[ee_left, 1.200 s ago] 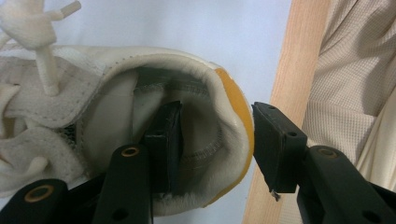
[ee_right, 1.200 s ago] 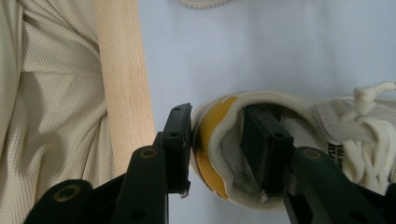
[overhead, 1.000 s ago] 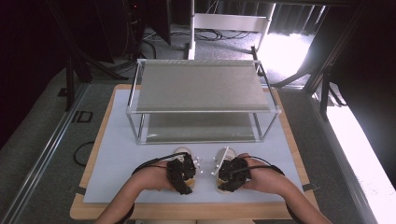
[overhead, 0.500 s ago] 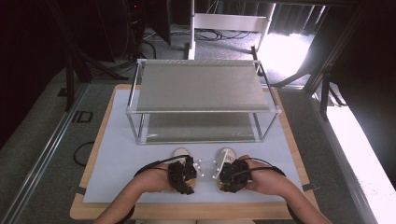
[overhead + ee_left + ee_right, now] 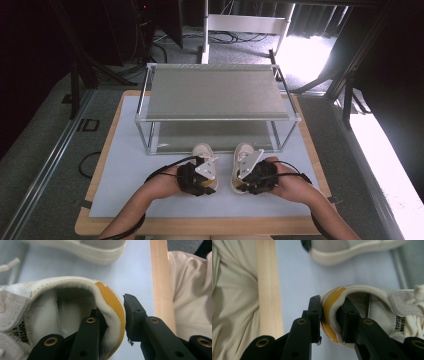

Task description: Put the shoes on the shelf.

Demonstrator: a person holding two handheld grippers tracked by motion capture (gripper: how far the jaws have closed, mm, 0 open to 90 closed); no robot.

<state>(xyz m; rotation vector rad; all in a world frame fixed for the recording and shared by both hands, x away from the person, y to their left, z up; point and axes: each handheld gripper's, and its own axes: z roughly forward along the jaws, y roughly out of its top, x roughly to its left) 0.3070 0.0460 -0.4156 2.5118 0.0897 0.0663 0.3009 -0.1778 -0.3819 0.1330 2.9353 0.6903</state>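
Standing at the far half of the pale blue mat [image 5: 125, 175] on the light wooden table [image 5: 200, 226] is a two-tier metal-framed rack with grey shelves [image 5: 215, 95]. Near of it, just in front of its lower shelf, sit two cream leather sneakers with orange heel patches side by side, toes pointing far, a small gap between them. The left sneaker [image 5: 205, 152] [image 5: 50, 305] is gripped at its heel collar by the left gripper [image 5: 196, 177] [image 5: 116, 317]: one black jaw is inside the shoe, the other outside against the orange patch, clamped down on the padded rim after just closing. The right sneaker [image 5: 243, 152] [image 5: 367, 310] is caught the same way by the right gripper [image 5: 257, 176] [image 5: 329, 320], its jaws pinching the heel collar, also just closed.
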